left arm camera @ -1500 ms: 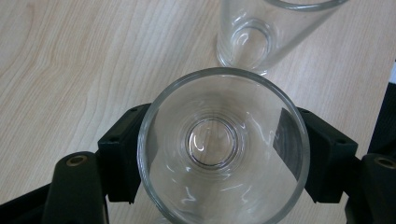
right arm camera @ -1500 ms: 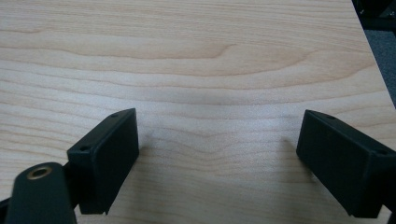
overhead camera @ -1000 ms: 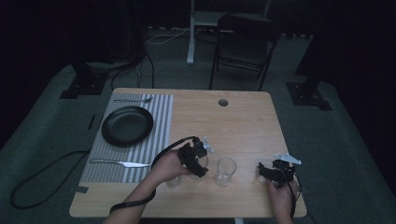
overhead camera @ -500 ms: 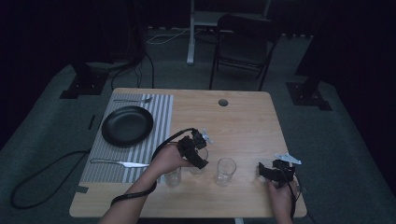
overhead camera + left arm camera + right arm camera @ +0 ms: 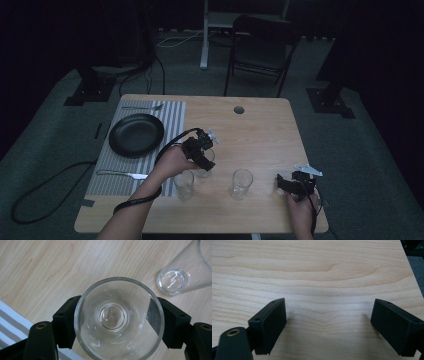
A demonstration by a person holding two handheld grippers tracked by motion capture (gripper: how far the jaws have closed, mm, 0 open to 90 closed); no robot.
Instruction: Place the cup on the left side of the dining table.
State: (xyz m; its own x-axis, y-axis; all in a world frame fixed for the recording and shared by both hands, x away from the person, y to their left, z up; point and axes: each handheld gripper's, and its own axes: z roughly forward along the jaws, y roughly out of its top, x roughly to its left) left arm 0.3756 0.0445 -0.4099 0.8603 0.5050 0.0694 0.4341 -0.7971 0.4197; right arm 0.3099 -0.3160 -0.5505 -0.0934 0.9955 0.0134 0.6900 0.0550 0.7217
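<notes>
A clear drinking glass (image 5: 117, 297) stands upright between the two black jaws of my left gripper (image 5: 118, 323), which is shut on its sides. In the high view this gripper (image 5: 202, 159) holds the glass (image 5: 205, 169) near the middle of the wooden table (image 5: 260, 130). Two more clear glasses stand in front of it, one at the left (image 5: 183, 184) and one at the right (image 5: 241, 183). One of these glasses (image 5: 175, 277) lies at the top right of the left gripper view. My right gripper (image 5: 288, 185) rests at the table's front right corner, open (image 5: 337, 325) over bare wood.
A grey striped placemat (image 5: 172, 120) covers the table's left part, with a black plate (image 5: 136, 134), a fork (image 5: 142, 107) at its far edge and a knife (image 5: 122, 174) near its front. A cable hole (image 5: 239, 109) is in the tabletop. A folding chair (image 5: 260, 47) stands beyond the table.
My left gripper has moved away from the person and slightly left, with the glass in it. The right gripper has stayed in place.
</notes>
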